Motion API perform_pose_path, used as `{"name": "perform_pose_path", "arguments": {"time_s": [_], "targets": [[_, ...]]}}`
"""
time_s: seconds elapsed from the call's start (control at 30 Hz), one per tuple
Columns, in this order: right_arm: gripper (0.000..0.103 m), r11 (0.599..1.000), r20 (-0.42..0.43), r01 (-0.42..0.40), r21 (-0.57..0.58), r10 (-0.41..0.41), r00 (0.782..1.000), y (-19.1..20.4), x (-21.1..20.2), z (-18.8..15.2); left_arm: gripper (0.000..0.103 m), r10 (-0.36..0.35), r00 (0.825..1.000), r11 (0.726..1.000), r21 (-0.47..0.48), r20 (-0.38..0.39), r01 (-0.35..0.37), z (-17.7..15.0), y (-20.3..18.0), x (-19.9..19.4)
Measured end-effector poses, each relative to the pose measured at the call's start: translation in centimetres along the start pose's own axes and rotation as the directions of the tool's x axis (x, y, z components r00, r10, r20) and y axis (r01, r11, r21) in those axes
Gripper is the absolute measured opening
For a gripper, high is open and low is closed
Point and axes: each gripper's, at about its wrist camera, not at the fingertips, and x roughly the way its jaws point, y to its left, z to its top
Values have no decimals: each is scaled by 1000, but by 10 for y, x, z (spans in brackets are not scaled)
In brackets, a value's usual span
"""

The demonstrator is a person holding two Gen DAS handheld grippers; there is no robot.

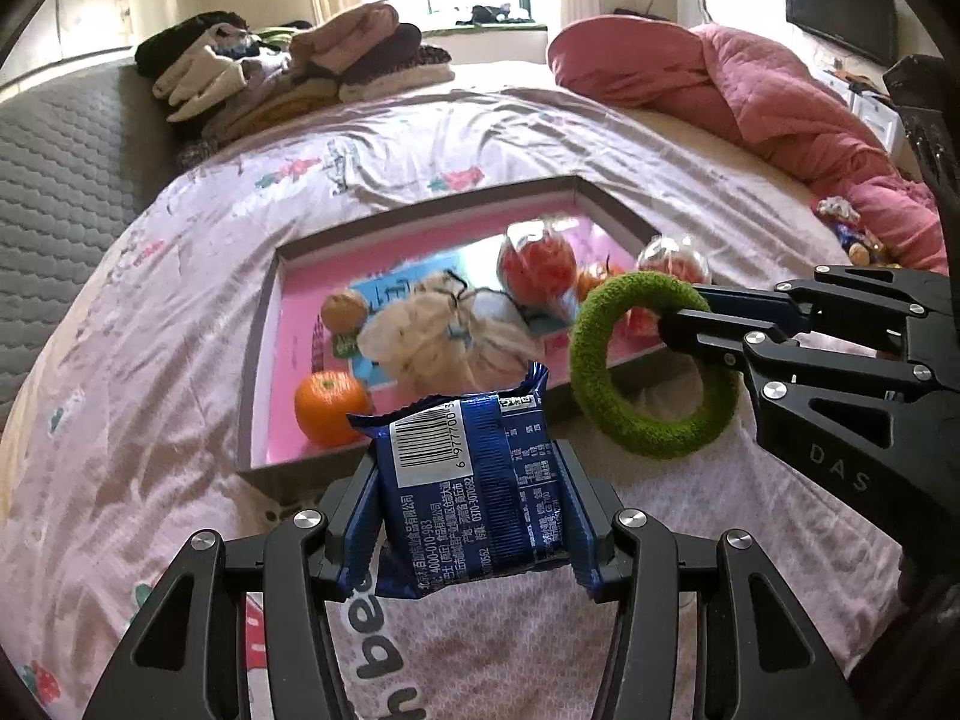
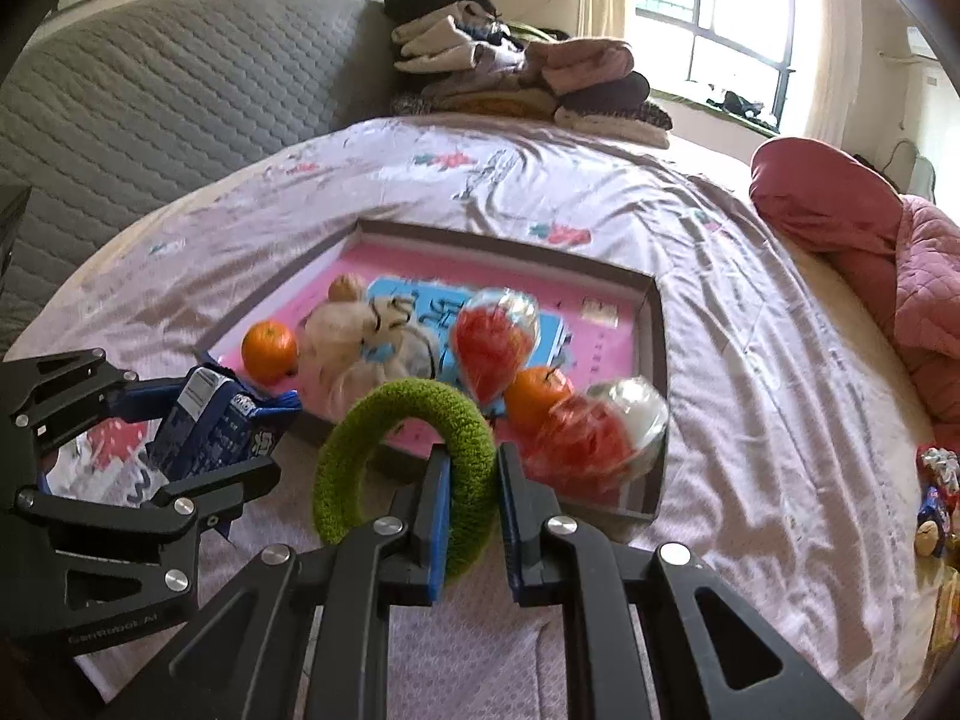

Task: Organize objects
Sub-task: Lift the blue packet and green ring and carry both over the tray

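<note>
Two grippers, each loaded, over a bed — tray ahead.

Left gripper (image 1: 474, 516): pads pinching a blue packet (image 1: 474, 480), barcode up, held clear of the sheet (image 1: 180, 312). Right gripper (image 2: 471, 516): pressed together on a green ring (image 2: 408, 462), which stands at the packet's 2 o'clock. Tray (image 1: 258, 360), at 12 o'clock — holds oranges (image 1: 330, 408), a cloth bundle (image 1: 444, 330) and clear-wrapped red items (image 1: 537, 264).

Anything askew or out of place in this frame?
Mostly fine. The left gripper is shut on the blue snack packet, the right gripper on the green ring, both short of the pink tray. A few wrapped snacks lie loose on the bedsheet to the right, away from the tray.
</note>
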Motion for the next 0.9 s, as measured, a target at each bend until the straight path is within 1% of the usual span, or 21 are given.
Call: {"name": "perform_pose_path", "arguments": {"time_s": [0.17,0.3,0.57,0.9], "targets": [[15,1000,10,6,16,-6,1000,-3,1,5,53,4,1000,1000,-13,16,-4,8,5,-2],[15,1000,27,6,16,-7,1000,-4,-1,10,53,14,999,1000,-17,50,-13,13,10,-9],[15,998,59,34,48,-37,998,-17,-7,21,53,34,996,998,-47,86,-30,28,26,-13],[15,996,79,45,71,-50,996,-26,-8,31,53,49,995,997,-58,90,-43,35,35,-7]]}}
